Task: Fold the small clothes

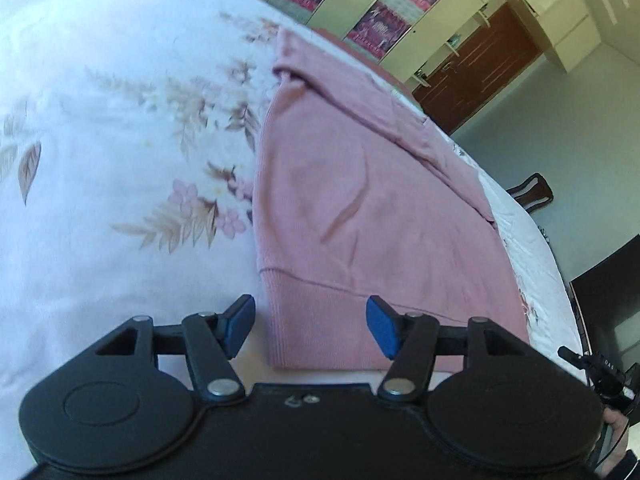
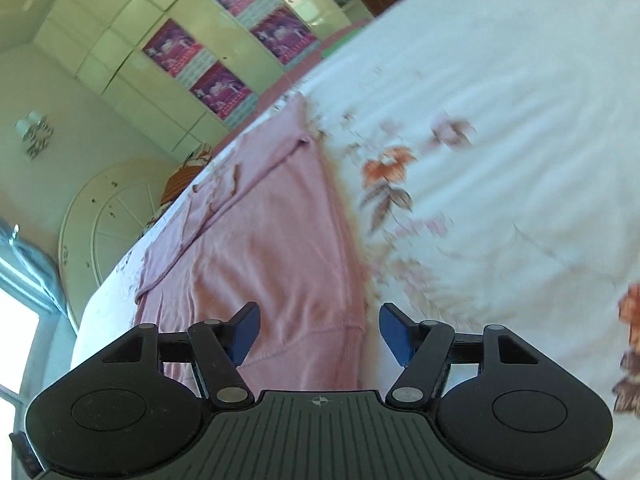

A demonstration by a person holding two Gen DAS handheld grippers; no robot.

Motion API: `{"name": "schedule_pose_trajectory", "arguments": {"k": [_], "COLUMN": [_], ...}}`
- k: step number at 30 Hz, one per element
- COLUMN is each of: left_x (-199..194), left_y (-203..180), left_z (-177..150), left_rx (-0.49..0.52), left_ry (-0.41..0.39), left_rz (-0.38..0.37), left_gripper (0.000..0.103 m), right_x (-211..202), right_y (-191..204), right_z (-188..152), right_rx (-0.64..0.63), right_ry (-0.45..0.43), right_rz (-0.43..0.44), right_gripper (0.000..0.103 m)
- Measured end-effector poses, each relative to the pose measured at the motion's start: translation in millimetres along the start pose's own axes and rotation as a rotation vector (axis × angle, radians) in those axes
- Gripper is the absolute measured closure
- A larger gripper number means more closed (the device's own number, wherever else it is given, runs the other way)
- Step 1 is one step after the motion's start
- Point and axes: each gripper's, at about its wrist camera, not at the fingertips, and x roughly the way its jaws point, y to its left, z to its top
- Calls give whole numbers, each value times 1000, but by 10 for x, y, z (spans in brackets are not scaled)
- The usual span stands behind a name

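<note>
A pink knit sweater (image 1: 360, 208) lies flat on a white floral bedspread (image 1: 120, 120), sleeves folded in over the body, ribbed hem nearest me. My left gripper (image 1: 310, 326) is open and empty, its blue pads (image 1: 240, 322) straddling the hem's left corner just above it. In the right wrist view the same sweater (image 2: 272, 248) runs away from me. My right gripper (image 2: 320, 332) is open and empty, jaws spread over the hem's right corner at the sweater's edge.
The bedspread (image 2: 500, 160) spreads wide beside the sweater. Cream wardrobes with pink posters (image 2: 224, 52) stand beyond the bed. A brown door (image 1: 480, 64), a dark chair (image 1: 532, 192) and a black screen (image 1: 608, 304) lie past the bed's edge. A round white headboard (image 2: 108, 216) stands by a window.
</note>
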Motion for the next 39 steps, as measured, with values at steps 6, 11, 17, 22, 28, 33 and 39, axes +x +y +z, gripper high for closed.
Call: {"name": "schedule_pose_trajectory", "arguments": {"k": [6,11,17,22,28,33,39], "left_x": [193,393,490,427,446,59,177], "left_y": [116,45,29,-55,-53,-202,-84], "left_z": [137,212,137,31,5,7,-102], "left_rx": [-83,-40,-59,-1,-11,31,-4], "left_ry": [8,39,-10,9,1,-188,-124], "left_rz": [-103,-144,-176,-176,-89,-194,-64], "left_gripper": [43,44,50,51,99,99,99], "right_x": [204,300,408,458,511,343,86], "right_y": [-232,-236,-160,-221,-236,-136,-111], "right_z": [-64,-59,-20,-24,-111,-20,-30], "right_rx": [72,84,49,56,86,87,20], "right_ry": [58,69,110,164,177,86,9], "right_rz": [43,94,86,93,130,170,246], "right_gripper": [38,38,49,77,92,94,94]}}
